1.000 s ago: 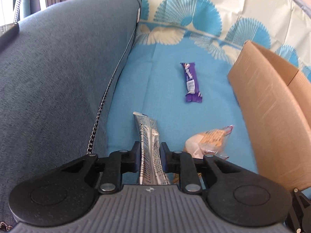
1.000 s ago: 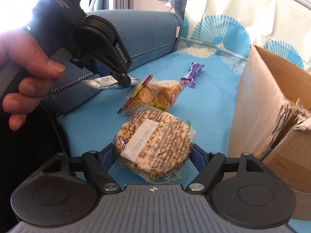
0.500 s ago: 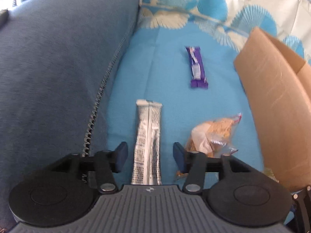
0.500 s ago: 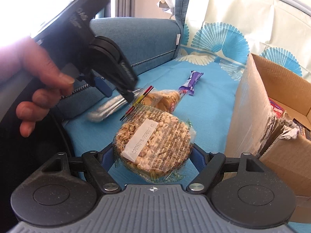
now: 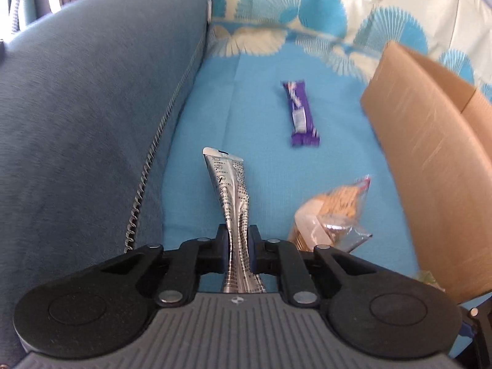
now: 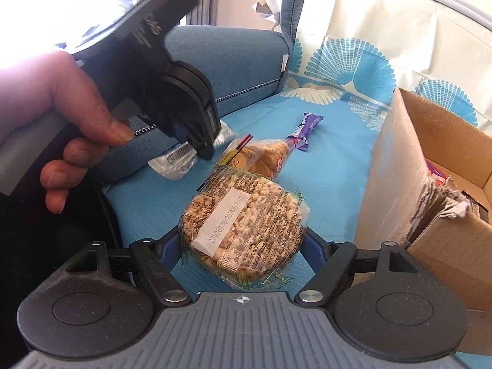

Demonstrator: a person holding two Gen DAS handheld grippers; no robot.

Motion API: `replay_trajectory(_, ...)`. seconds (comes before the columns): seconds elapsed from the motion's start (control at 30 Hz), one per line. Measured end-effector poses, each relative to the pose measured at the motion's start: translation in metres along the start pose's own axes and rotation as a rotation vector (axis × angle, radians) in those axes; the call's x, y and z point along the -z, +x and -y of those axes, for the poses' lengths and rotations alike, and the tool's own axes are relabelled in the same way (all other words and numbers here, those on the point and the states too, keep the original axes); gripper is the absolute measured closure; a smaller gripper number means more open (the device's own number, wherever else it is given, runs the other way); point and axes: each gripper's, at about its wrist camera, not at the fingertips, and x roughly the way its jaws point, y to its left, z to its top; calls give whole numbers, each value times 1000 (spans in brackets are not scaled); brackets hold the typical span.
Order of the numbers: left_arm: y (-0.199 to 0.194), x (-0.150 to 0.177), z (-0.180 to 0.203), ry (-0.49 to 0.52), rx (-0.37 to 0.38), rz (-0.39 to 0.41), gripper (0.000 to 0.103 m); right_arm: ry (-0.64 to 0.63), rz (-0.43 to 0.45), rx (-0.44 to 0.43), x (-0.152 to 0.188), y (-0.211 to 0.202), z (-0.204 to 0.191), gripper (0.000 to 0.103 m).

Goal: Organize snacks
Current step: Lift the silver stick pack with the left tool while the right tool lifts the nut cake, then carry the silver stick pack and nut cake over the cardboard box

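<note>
A silver foil snack stick (image 5: pixel 227 184) sticks out forward from my left gripper (image 5: pixel 238 240), whose jaws are closing, with the pads pressing its lower part. The right wrist view shows that left gripper (image 6: pixel 206 150) clamped on the foil stick (image 6: pixel 175 160) just above the cloth. My right gripper (image 6: pixel 241 243) is shut on a round clear pack of peanut brittle (image 6: pixel 243 215), held by its sides. A purple chocolate bar (image 5: pixel 299 113) and a clear bag of small biscuits (image 5: pixel 332 212) lie on the blue cloth.
An open cardboard box (image 6: pixel 399 184) stands at the right with some packets inside. A blue-grey sofa arm (image 5: pixel 77 123) rises on the left. A person's hand (image 6: pixel 61 107) holds the left gripper's handle. The blue patterned cloth (image 5: pixel 230 107) covers the seat.
The left jaws opened half a second ago with the foil stick lying flat between them, then closed on it again. The right gripper and its peanut pack stayed put.
</note>
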Motion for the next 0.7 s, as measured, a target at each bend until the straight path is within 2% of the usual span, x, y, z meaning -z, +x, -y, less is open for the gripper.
replay_trajectory(0.13, -16, 4, -5, -33, 29, 76, 91, -4, 12, 8, -1, -5, -3, 23)
replay_trajectory(0.33, -44, 8, -11, -69, 118, 240, 91, -24, 44, 12, -1, -16, -8, 24)
replay_trajectory(0.5, -57, 12, -15, -100, 159, 296, 91, -32, 71, 21, -4, -26, -12, 23)
replay_trajectory(0.7, -64, 14, -11, -82, 162, 311, 91, -7, 110, 33, -14, -41, -6, 23)
